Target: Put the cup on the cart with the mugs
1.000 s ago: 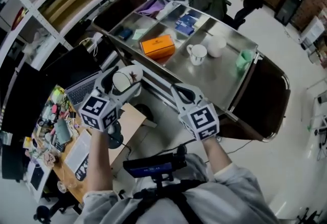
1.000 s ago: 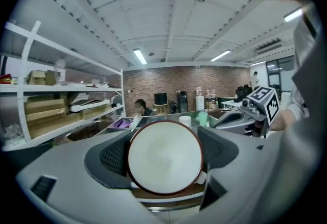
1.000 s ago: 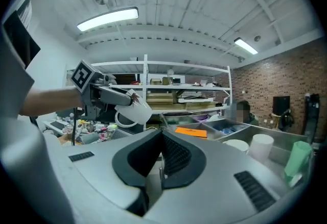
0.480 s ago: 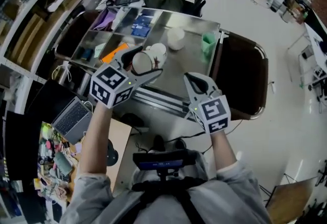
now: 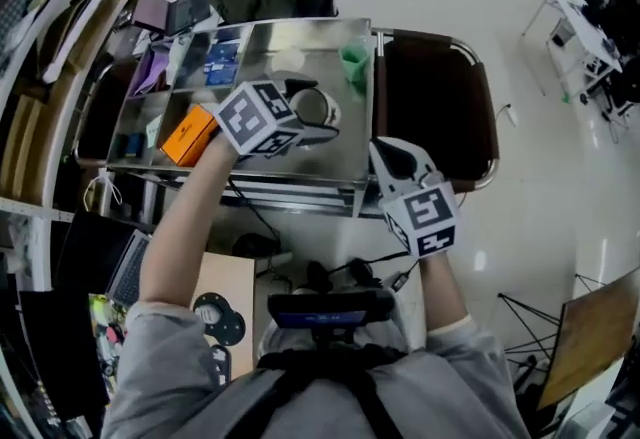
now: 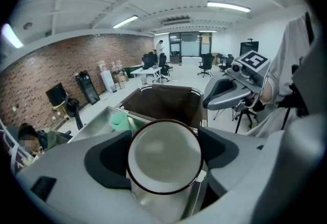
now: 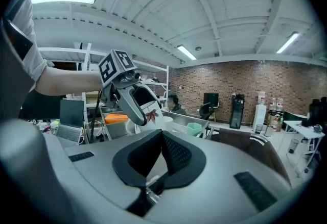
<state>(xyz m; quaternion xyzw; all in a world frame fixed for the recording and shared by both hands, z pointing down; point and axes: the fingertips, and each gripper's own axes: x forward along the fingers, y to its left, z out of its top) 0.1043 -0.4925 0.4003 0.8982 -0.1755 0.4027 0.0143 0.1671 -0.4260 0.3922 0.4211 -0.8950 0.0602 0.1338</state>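
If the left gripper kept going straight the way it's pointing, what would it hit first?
Probably the cart's steel top near the green cup, and the white cup in the left gripper would touch first. Depth is unclear.

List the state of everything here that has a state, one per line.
cup, empty, held over the cart
left gripper, shut on the cup
right gripper, shut, empty
green cup, upright on the cart
orange box, closed
laptop, open

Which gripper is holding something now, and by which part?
The left gripper holds the white cup by its opposite sides. The right gripper holds nothing.
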